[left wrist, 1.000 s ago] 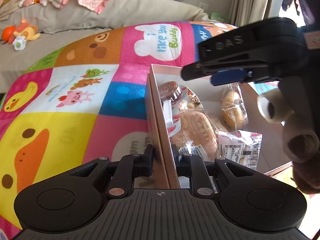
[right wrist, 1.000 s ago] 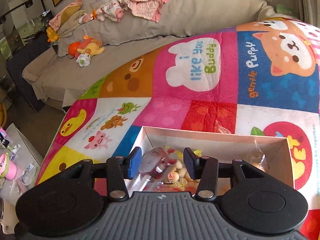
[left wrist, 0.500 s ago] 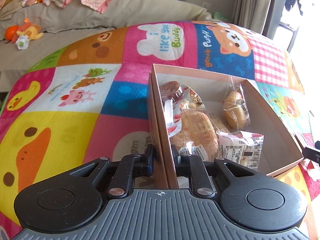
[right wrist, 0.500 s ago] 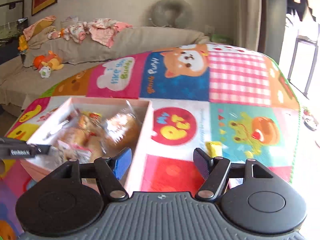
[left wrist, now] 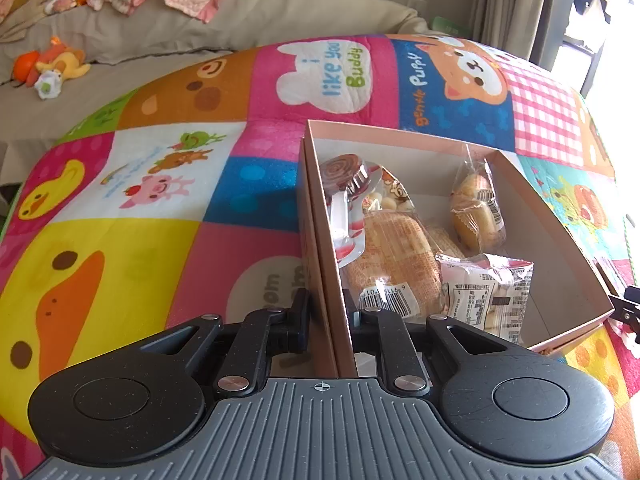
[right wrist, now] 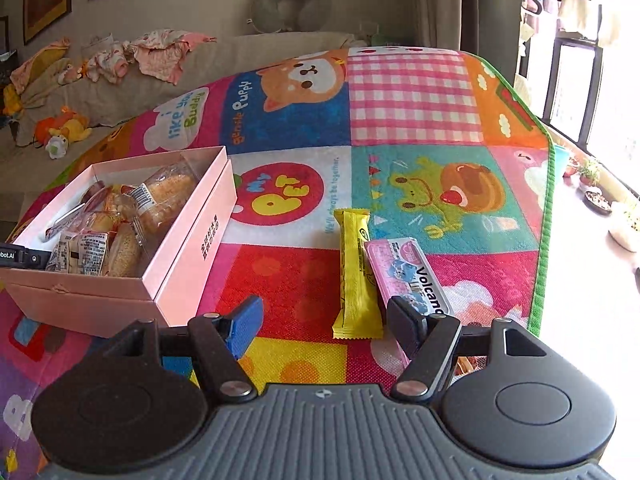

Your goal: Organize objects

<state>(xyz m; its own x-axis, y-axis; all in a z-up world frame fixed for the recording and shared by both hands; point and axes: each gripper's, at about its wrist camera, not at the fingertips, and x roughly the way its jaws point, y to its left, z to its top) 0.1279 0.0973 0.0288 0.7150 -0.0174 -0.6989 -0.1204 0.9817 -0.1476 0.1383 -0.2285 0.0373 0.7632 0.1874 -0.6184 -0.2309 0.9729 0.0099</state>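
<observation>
Left gripper (left wrist: 328, 312) clamped on the near left wall of the pink box (left wrist: 320, 216), one finger outside and one inside. Box resting on the colourful play mat (left wrist: 160, 208), holding wrapped snacks: a swirl lollipop (left wrist: 344, 168) at 11 o'clock within the box, a bread loaf pack (left wrist: 394, 252) in the middle, small cakes in a bag (left wrist: 476, 208) at 2 o'clock, a white labelled packet (left wrist: 486, 292) at 5 o'clock. Right gripper (right wrist: 324, 322) hovering above the mat with fingers spread wide, holding nothing. Between those fingers, lying on the mat: a yellow bar wrapper (right wrist: 356, 272), with a pink Volcano pack (right wrist: 408, 276) touching it at 3 o'clock. Box at 9 o'clock from the yellow bar, well apart.
</observation>
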